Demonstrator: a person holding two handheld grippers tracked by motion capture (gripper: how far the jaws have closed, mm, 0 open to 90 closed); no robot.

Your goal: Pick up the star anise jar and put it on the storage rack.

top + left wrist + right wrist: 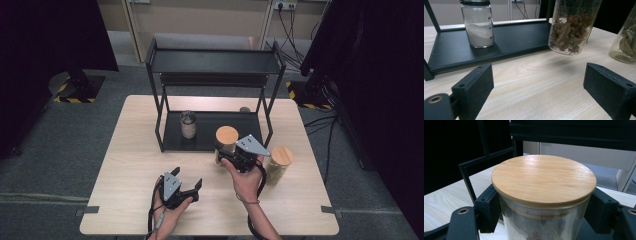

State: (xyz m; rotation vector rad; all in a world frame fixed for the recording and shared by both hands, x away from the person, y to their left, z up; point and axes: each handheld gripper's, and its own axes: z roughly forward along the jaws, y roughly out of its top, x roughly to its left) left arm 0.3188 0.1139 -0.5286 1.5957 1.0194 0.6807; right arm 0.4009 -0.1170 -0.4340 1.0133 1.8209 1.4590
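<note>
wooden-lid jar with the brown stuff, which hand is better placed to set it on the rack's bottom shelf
Right. The right gripper is clamped on the jar, lifted off the table beside the shelf. The left gripper is open.

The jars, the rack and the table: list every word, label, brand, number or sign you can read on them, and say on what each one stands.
None can be read.
Jar with wooden lid, gripped by the right gripper: no label.
Jar of white powder on the rack: three small dark marks down its side, no letters.
Jar of green leaves: no label.
Yellow and black hazard stripes on the floor: a sign without words.
</note>
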